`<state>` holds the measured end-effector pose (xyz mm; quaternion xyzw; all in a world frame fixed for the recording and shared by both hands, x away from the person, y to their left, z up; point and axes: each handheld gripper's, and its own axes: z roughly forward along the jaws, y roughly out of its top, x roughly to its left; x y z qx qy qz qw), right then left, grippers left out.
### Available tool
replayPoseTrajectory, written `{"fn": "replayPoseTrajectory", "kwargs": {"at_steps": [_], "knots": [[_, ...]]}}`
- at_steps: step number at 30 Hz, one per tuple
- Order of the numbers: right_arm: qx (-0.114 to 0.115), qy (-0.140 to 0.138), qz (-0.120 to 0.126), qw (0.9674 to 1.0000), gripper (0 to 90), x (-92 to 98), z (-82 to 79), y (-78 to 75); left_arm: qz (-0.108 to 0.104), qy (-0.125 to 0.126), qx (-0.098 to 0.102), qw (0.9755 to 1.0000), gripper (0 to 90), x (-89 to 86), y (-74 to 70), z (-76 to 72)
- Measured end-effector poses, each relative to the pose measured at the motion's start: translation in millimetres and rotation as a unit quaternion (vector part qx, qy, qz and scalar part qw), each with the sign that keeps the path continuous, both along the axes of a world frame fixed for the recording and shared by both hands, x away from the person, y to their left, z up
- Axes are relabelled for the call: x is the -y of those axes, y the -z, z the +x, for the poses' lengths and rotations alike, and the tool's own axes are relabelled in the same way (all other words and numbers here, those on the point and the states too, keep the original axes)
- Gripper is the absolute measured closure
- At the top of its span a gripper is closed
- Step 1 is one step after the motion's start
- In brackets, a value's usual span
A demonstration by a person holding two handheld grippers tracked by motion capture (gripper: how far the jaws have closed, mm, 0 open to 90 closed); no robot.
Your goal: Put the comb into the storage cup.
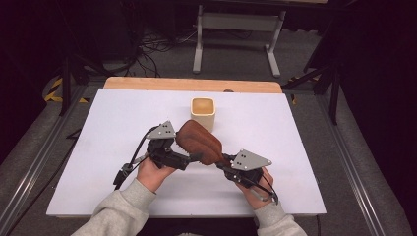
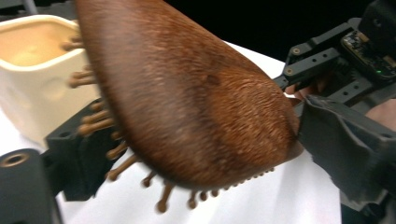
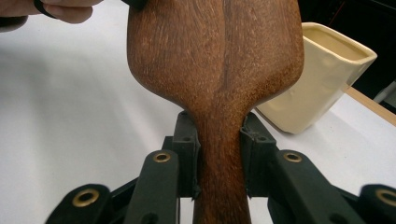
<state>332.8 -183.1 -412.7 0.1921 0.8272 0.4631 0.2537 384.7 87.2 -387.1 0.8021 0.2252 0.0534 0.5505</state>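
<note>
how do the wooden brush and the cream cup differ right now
The brown wooden paddle hairbrush is lifted off the white table, while the cream square ceramic cup stands upright on it. The brush is dark and grainy; the cup is pale and smooth. The right tongs clamp the brush's handle and the left tongs sit at its head; nothing touches the cup. Both sit near the table's middle.

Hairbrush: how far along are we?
Done: the hairbrush is off the table, the right gripper clamped on its handle. In hand: the left gripper straddles the brush head, jaws not yet pressing on it. Left: probably into the cream cup, which holds nothing yet.
</note>
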Motion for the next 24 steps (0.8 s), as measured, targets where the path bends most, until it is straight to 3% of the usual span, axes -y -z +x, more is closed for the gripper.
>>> {"fn": "replayPoseTrajectory", "kwargs": {"at_steps": [12,15,24], "knots": [[0.009,-0.003,-0.019,0.9998,71.3,-1.6,1.0,3.6,-0.006,0.005,-0.018,0.9998,26.3,-4.0,-3.7,-1.0],[0.009,-0.002,-0.029,0.9995,70.9,-2.7,1.5,4.7,-0.014,0.017,-0.022,0.9995,33.3,-6.5,-5.8,-2.0],[0.010,0.007,-0.051,0.9986,68.0,-3.9,2.6,8.0,-0.003,0.054,-0.019,0.9984,47.8,-6.7,-8.0,-5.8]]}}
